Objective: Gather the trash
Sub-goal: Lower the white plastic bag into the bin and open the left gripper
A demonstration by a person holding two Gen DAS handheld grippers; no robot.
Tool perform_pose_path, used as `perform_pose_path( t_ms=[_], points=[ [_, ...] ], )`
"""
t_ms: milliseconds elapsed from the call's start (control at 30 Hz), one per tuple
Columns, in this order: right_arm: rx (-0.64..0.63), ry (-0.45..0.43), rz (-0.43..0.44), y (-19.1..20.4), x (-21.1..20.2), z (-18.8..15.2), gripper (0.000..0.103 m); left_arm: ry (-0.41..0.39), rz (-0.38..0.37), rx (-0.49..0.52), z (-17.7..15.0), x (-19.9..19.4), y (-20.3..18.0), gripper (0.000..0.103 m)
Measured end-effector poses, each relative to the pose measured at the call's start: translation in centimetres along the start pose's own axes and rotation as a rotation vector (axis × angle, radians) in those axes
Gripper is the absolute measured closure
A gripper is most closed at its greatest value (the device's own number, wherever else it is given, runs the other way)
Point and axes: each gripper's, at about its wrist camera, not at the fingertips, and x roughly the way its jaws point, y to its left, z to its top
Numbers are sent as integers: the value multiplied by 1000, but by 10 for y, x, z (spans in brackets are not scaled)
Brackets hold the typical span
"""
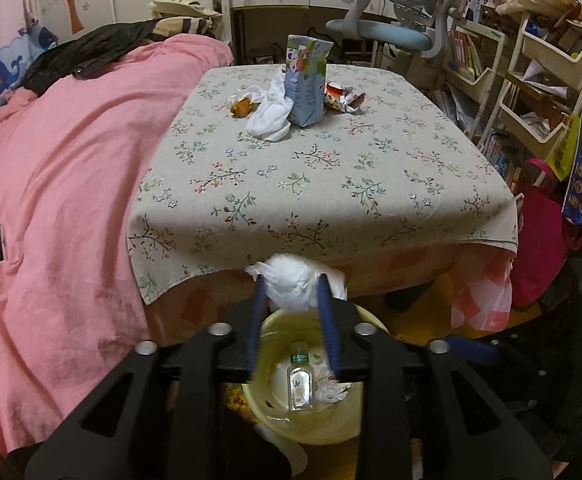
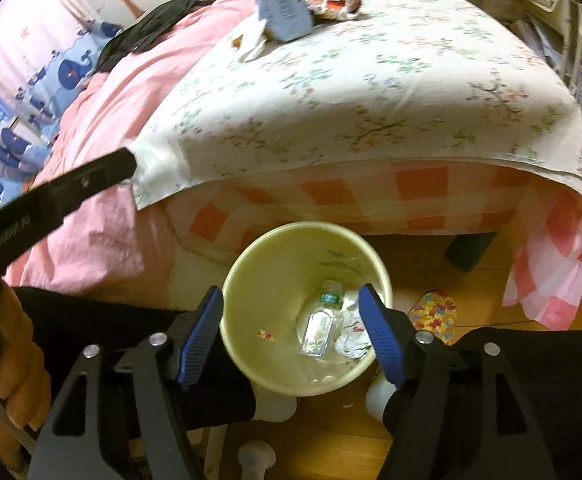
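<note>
Now left tool [image 1: 291, 292] over yellow bin [image 1: 267, 408], fingers either side of white tissue wad [image 1: 291, 286] — whether pads press it, cannot tell. Right tool [image 2: 291, 332] open wide, empty, above same bin. Bottle [image 1: 301, 380] and crumpled paper already inside. Risk: wad sits near bin's far rim, may drift onto floor. Carton [image 1: 307, 80], wrapper [image 1: 345, 98], tissue on desk [image 1: 331, 184] — open cloth in front, desk edge overhangs bin.

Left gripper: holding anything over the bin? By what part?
Yes: the left gripper has a crumpled white tissue between its pads, caught by its two sides, above the yellow bin. The right gripper is open and empty.
</note>
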Motion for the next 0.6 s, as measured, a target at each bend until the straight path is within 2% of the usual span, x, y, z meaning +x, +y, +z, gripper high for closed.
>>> perform_pose_path(
  t_ms=[33,133,600],
  points=[
    [3,-4,-3,-1,-1,0,33,-1,4,-3,1,0,0,62],
    [8,-10,-9,-3,-1,1,31,-7,17,-14,0,-1,1,54],
    [1,-20,-8,-4,-2,2,28,-26,56,-31,2,-3,4,36]
  ],
)
